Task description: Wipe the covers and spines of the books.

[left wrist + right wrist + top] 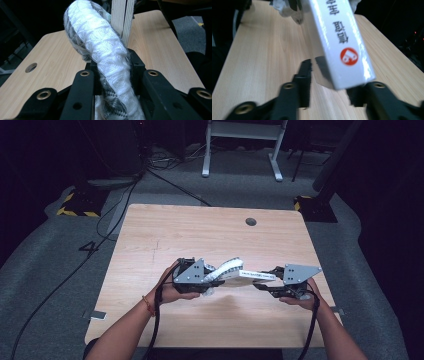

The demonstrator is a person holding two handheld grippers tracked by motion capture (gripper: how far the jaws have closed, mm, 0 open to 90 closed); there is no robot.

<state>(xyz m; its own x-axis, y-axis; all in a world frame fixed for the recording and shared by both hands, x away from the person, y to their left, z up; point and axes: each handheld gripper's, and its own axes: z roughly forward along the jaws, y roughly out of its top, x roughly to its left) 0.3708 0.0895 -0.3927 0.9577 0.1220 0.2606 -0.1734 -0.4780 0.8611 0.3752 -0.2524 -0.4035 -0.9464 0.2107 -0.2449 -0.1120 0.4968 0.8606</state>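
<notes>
Table (165,230) evenly lit, surroundings black; glare on the box (342,42) above the motion-blurred right gripper (329,85).

A round hole (251,222) sits near the tabletop's (165,232) far right corner; cables (117,215) trail across the floor beyond its left edge.

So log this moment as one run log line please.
left gripper: shut on mesh wrap | right gripper: open around book end | table: below
</notes>
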